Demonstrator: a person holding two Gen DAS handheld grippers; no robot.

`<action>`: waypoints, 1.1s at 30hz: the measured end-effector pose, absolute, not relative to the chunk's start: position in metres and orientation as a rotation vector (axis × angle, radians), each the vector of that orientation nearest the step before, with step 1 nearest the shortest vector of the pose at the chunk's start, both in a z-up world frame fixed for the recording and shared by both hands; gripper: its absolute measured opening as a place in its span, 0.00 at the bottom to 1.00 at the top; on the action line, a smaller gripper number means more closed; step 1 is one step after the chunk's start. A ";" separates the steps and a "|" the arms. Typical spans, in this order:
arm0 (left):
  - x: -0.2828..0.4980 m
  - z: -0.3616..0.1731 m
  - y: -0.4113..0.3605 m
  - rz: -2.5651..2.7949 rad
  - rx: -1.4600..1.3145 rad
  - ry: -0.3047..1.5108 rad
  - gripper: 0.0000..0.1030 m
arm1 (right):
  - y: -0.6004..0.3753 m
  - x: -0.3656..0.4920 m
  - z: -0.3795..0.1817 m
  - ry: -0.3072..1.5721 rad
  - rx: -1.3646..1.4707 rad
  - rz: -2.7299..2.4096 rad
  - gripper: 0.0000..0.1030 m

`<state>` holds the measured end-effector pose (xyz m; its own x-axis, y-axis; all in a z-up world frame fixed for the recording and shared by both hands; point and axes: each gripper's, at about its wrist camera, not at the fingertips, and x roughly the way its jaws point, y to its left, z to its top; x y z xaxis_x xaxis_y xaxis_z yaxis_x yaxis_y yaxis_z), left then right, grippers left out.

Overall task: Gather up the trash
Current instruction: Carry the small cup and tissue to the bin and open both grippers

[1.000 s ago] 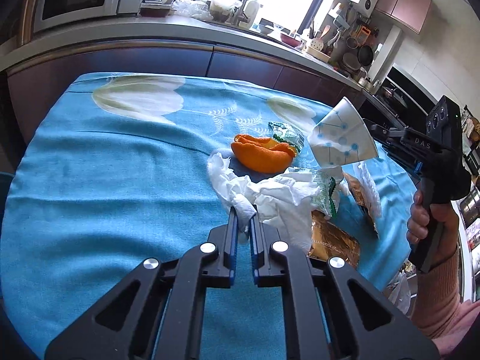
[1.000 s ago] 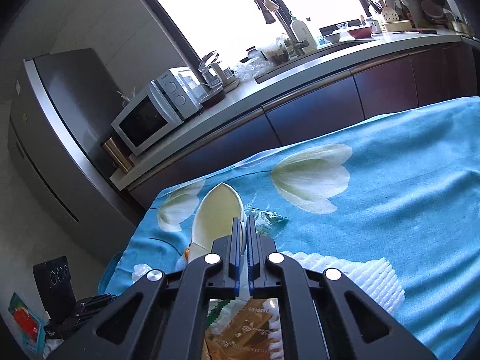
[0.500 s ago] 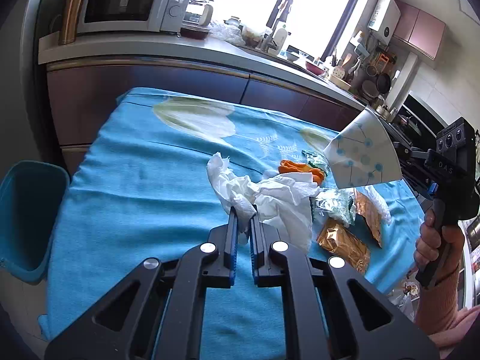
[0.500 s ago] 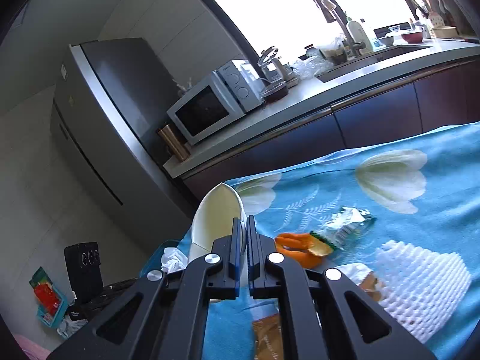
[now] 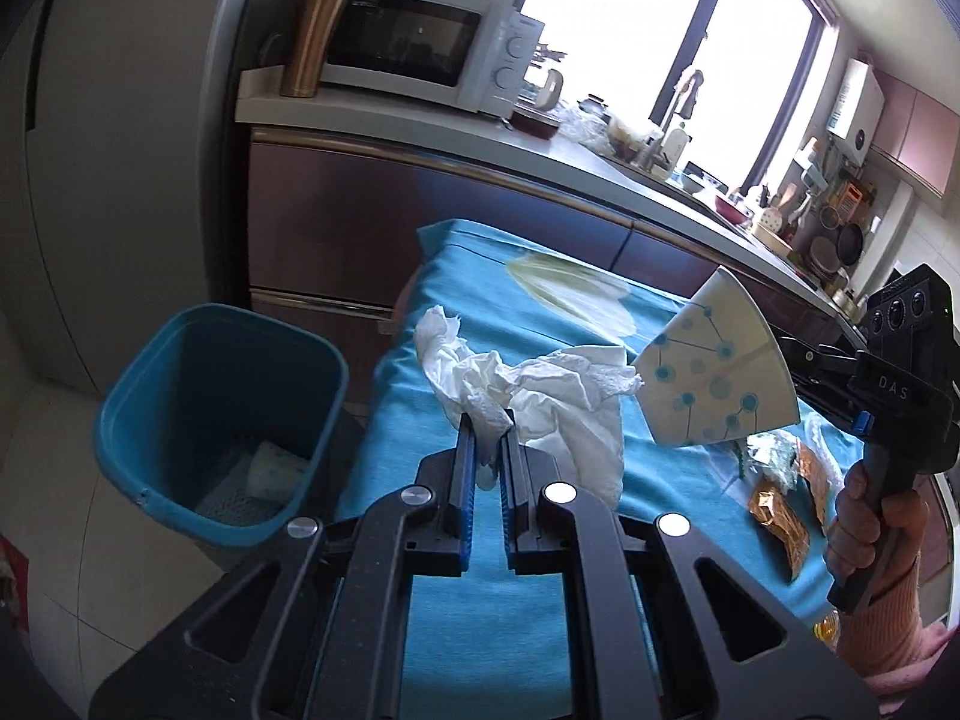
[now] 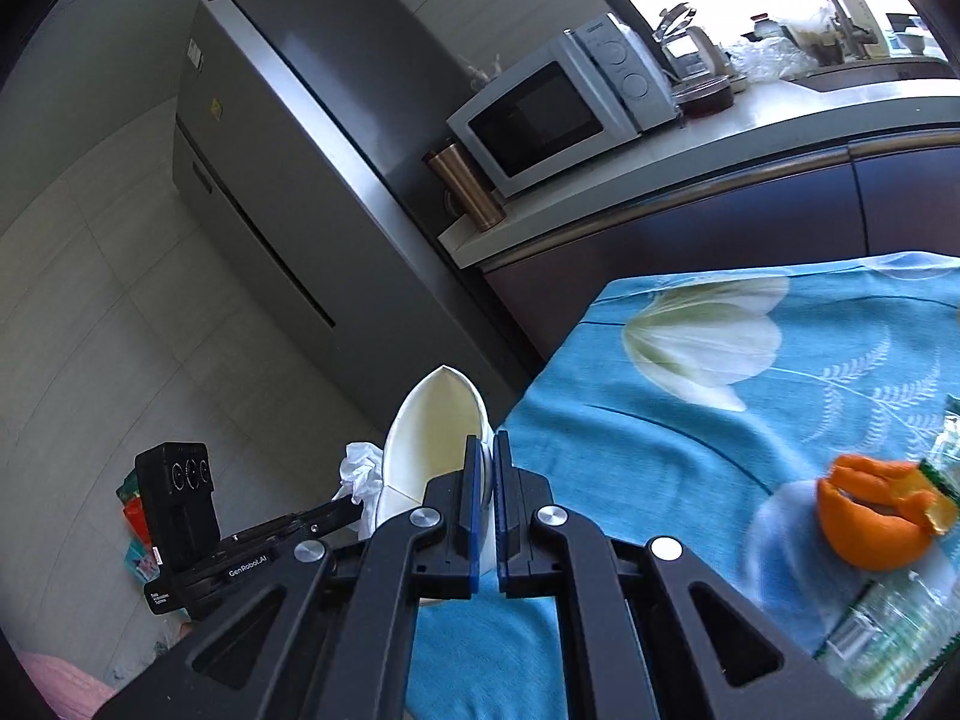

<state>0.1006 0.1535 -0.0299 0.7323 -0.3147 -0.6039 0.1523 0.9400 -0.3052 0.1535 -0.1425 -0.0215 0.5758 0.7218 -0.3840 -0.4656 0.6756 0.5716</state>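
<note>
My left gripper (image 5: 487,420) is shut on a crumpled white tissue (image 5: 540,396) and holds it above the left end of the table, right of a blue trash bin (image 5: 216,420) on the floor. My right gripper (image 6: 493,447) is shut on the rim of a flattened paper cup (image 6: 435,438), white with blue dots; the cup also shows in the left wrist view (image 5: 717,363). An orange peel (image 6: 876,516), a green wrapper (image 6: 900,642) and gold wrappers (image 5: 780,510) lie on the blue tablecloth (image 5: 492,570).
The bin holds some paper at its bottom. A kitchen counter (image 5: 456,138) with a microwave (image 5: 420,48) and a copper tumbler (image 5: 312,39) runs behind the table. A grey fridge (image 6: 312,138) stands at the left. The floor (image 6: 90,312) is tiled.
Both grippers have swung left with their loads, away from the trash pile. The blue bin has come into the left wrist view; the fridge now fills much of the right wrist view.
</note>
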 end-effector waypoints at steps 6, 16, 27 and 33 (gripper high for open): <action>0.099 -0.031 0.207 -0.148 -0.270 0.689 0.07 | -0.095 0.178 -0.023 0.674 0.399 0.817 0.03; 0.113 -0.055 0.273 0.003 -0.303 0.737 0.08 | -0.011 0.218 -0.032 0.740 0.348 0.901 0.03; 0.138 -0.096 0.298 0.097 -0.309 0.832 0.08 | 0.058 0.249 -0.060 0.864 0.266 0.892 0.03; 0.151 -0.114 0.300 0.133 -0.295 0.875 0.08 | 0.080 0.257 -0.076 0.925 0.231 0.867 0.03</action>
<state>0.1511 0.3001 -0.1141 0.6363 -0.0056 -0.7714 -0.2340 0.9514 -0.1999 0.2572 0.0803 -0.0757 0.3017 0.7394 -0.6020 -0.5534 0.6499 0.5209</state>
